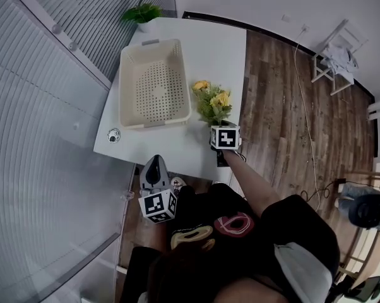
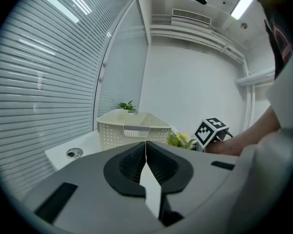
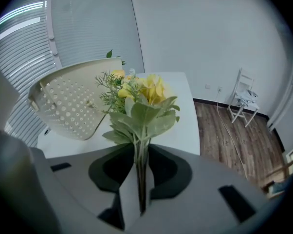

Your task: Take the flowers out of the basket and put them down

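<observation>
The flowers (image 3: 141, 101) are a small bunch: yellow blooms, pale green leaves, thin stems. The right claw (image 3: 139, 147) is clamped on the stems, blooms pointing away from it, over the tabletop (image 1: 177, 150) just right of the basket (image 1: 177, 81). The left claw (image 2: 146, 145) is closed and empty, off the tabletop's near edge.

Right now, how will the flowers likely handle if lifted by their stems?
Probably light: the flowers sit on thin stems between the jaws of the right hand-held gripper. Likely top-heavy and floppy, since leaves and blooms spread wide above.
</observation>
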Action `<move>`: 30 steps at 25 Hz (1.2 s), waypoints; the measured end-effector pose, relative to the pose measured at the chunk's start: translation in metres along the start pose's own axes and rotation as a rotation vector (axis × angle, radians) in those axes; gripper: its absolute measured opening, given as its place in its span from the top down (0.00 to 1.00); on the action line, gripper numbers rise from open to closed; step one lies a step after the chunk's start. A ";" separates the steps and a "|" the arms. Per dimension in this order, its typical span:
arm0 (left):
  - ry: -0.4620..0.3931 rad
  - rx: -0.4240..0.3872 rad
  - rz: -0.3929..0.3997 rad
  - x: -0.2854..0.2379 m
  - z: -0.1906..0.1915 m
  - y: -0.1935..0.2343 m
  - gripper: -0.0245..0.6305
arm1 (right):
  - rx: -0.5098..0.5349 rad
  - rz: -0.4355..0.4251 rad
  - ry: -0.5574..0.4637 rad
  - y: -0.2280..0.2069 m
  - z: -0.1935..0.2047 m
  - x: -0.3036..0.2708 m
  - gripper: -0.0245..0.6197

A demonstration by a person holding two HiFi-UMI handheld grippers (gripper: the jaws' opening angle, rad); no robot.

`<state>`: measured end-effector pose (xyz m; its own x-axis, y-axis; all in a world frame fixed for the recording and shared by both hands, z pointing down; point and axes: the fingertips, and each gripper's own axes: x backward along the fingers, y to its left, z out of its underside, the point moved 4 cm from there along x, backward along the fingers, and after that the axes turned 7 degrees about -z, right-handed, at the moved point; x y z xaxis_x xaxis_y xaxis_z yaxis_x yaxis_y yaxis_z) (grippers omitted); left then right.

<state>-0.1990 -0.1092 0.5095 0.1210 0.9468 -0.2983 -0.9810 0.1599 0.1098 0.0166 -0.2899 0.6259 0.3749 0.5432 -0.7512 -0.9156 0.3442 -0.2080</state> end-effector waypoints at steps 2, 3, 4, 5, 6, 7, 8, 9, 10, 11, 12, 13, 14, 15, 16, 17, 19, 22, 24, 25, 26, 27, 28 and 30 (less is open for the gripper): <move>0.003 -0.001 0.002 -0.001 0.002 -0.001 0.93 | -0.004 -0.016 -0.001 0.001 0.001 -0.001 0.79; 0.003 -0.002 0.005 -0.002 0.004 -0.001 0.93 | -0.006 -0.027 -0.003 0.001 0.001 -0.001 0.78; 0.004 -0.002 0.008 -0.003 0.006 -0.002 0.93 | -0.011 -0.041 -0.006 0.001 0.002 -0.003 0.76; 0.005 -0.003 0.010 -0.003 0.007 -0.002 0.93 | -0.018 -0.058 -0.008 0.002 0.002 -0.004 0.72; 0.005 -0.004 0.012 -0.004 0.007 -0.002 0.93 | -0.026 -0.077 -0.008 0.004 0.003 -0.004 0.69; 0.004 -0.005 0.014 -0.004 0.007 -0.003 0.93 | -0.034 -0.096 -0.007 0.005 0.003 -0.004 0.66; 0.003 -0.005 0.015 -0.005 0.007 -0.004 0.93 | -0.043 -0.116 -0.009 0.006 0.003 -0.004 0.64; 0.002 -0.004 0.016 -0.005 0.007 -0.005 0.93 | -0.050 -0.135 -0.016 0.007 0.002 -0.003 0.63; 0.001 -0.004 0.017 -0.005 0.006 -0.006 0.93 | -0.053 -0.150 -0.029 0.008 0.000 0.000 0.60; 0.002 -0.003 0.020 -0.004 0.004 -0.008 0.93 | -0.046 -0.156 -0.047 0.009 -0.003 0.004 0.55; 0.005 -0.001 0.024 -0.003 0.004 -0.010 0.93 | -0.028 -0.157 -0.067 0.009 -0.006 0.010 0.50; 0.007 -0.001 0.028 -0.003 0.004 -0.012 0.93 | -0.006 -0.157 -0.084 0.009 -0.009 0.016 0.48; 0.009 -0.001 0.031 -0.003 0.004 -0.014 0.93 | 0.008 -0.164 -0.100 0.010 -0.012 0.022 0.47; 0.009 -0.003 0.033 -0.003 0.004 -0.015 0.93 | 0.008 -0.177 -0.114 0.010 -0.016 0.026 0.46; 0.008 -0.004 0.034 -0.003 0.003 -0.016 0.93 | -0.003 -0.196 -0.127 0.011 -0.019 0.030 0.46; 0.006 -0.005 0.036 -0.003 0.003 -0.017 0.93 | -0.018 -0.213 -0.140 0.011 -0.021 0.035 0.46; -0.001 -0.005 0.045 -0.003 0.001 -0.022 0.93 | -0.030 -0.236 -0.164 0.010 -0.025 0.045 0.46; -0.013 -0.004 0.060 -0.002 -0.003 -0.030 0.93 | -0.016 -0.260 -0.210 0.009 -0.031 0.064 0.46; -0.017 0.009 0.067 -0.001 -0.005 -0.034 0.93 | -0.015 -0.280 -0.247 0.008 -0.034 0.077 0.46; -0.020 0.018 0.068 -0.001 -0.007 -0.034 0.93 | -0.015 -0.290 -0.264 0.007 -0.036 0.083 0.46; -0.025 0.024 0.068 -0.001 -0.009 -0.035 0.93 | -0.013 -0.299 -0.281 0.007 -0.037 0.090 0.46; -0.032 0.026 0.068 0.000 -0.012 -0.034 0.93 | -0.009 -0.305 -0.296 0.006 -0.038 0.097 0.46; -0.040 0.025 0.067 0.000 -0.014 -0.034 0.93 | -0.004 -0.311 -0.312 0.006 -0.040 0.104 0.46; -0.054 0.029 0.064 0.002 -0.019 -0.033 0.93 | 0.007 -0.317 -0.347 0.005 -0.041 0.118 0.46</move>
<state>-0.1690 -0.1184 0.4870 0.0666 0.9690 -0.2380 -0.9823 0.1055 0.1547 0.0505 -0.2555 0.5106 0.6633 0.6340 -0.3976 -0.7477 0.5386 -0.3885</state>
